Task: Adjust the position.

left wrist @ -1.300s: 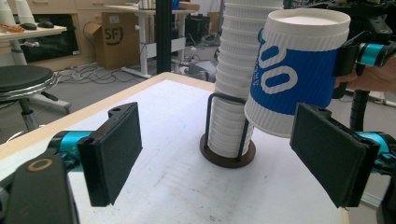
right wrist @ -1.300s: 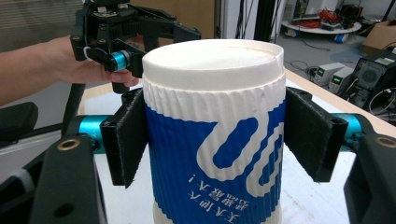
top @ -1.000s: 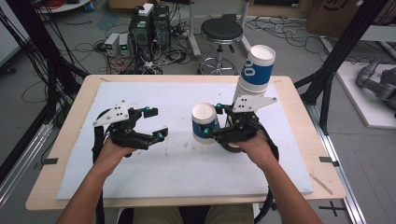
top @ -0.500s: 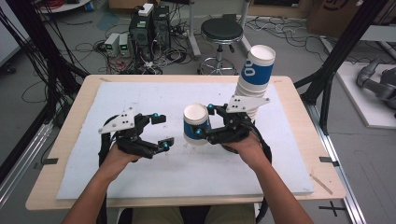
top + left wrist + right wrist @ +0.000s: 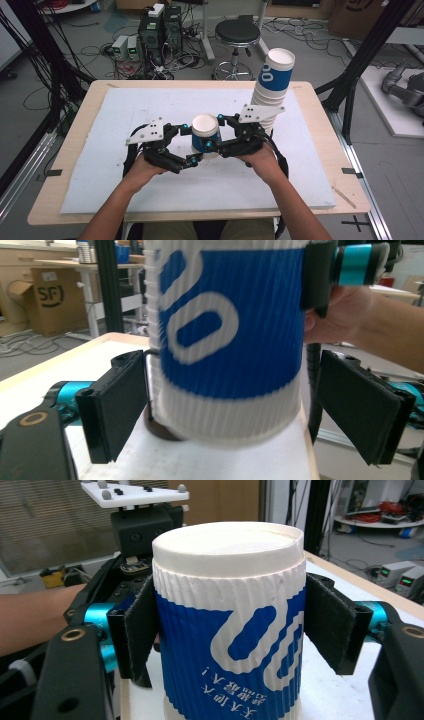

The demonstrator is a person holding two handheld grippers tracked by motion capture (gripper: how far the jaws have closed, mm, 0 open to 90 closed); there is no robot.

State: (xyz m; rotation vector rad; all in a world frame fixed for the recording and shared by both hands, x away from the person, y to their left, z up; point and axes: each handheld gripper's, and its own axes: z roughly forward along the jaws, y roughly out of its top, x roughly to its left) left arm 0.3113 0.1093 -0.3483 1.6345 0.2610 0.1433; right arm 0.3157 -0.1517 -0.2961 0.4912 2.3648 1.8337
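Both claws have met mid-board: right claw clamps the cup, left claw gapes.

The paper cup is blurred and cut off at the top (left claw view), its rim unseen.

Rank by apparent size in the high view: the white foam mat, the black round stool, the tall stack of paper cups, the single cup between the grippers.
1. White foam mat
2. Tall stack of blue-and-white paper cups
3. Black round stool, farther away, so unsure against the stack
4. Single blue-and-white ribbed paper cup
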